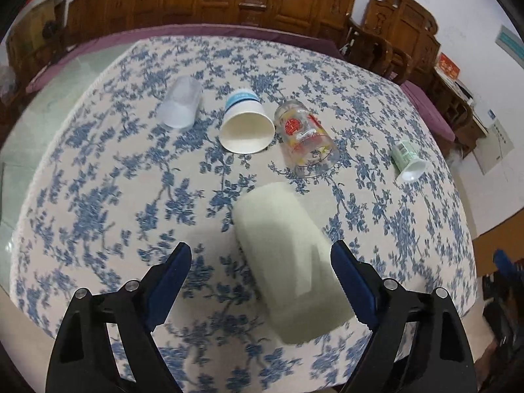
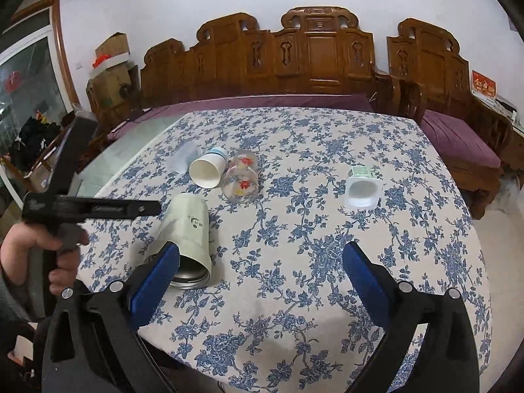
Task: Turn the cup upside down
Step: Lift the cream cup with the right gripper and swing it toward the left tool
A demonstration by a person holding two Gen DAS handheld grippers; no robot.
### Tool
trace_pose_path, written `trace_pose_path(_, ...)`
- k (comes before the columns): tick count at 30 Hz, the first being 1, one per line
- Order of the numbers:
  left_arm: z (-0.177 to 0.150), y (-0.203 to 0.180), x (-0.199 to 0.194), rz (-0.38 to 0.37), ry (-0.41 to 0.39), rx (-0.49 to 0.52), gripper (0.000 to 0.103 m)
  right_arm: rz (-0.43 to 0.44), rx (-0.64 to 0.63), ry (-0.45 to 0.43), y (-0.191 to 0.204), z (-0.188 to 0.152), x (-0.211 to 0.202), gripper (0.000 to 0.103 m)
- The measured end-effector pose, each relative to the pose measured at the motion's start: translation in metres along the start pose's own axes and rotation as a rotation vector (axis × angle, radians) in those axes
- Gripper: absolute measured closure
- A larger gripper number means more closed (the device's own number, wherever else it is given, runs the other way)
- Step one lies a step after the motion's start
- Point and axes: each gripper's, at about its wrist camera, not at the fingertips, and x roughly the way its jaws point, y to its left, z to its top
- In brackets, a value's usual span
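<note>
A pale cream cup [image 1: 288,262] lies on its side on the floral tablecloth, its metal-rimmed mouth toward the near edge; it also shows in the right wrist view [image 2: 185,232]. My left gripper [image 1: 261,255] is open, its blue pads either side of the cup, the right pad close to or touching its wall. My right gripper [image 2: 261,257] is open and empty over the cloth to the right of the cup. The left gripper's black body [image 2: 88,208] and the hand holding it show at left.
Beyond lie a frosted plastic cup [image 1: 180,103], a white paper cup [image 1: 245,126], a printed glass [image 1: 306,139] and a small green-labelled cup [image 1: 409,160], all on their sides. The table edge [image 1: 471,262] falls away at right. Carved wooden benches [image 2: 321,62] stand behind.
</note>
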Motion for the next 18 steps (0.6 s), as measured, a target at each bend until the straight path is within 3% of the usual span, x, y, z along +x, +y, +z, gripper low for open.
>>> trace_pose_path(6,0.012,-0.001,0.027,-0.035,0.095,-0.132,0.029,0.000,-0.002,0.038,0.001,-0.008,0.010,0.003)
trace_pose_path(10,0.018,0.000,0.043,-0.019,0.137,-0.178,0.029,-0.002,0.012,0.066,-0.004,-0.012,0.019,0.003)
trace_pose_path(18,0.021,0.006,0.076,-0.065,0.247,-0.260,0.029,0.013,0.042,0.091,-0.010,-0.016,0.026,0.003)
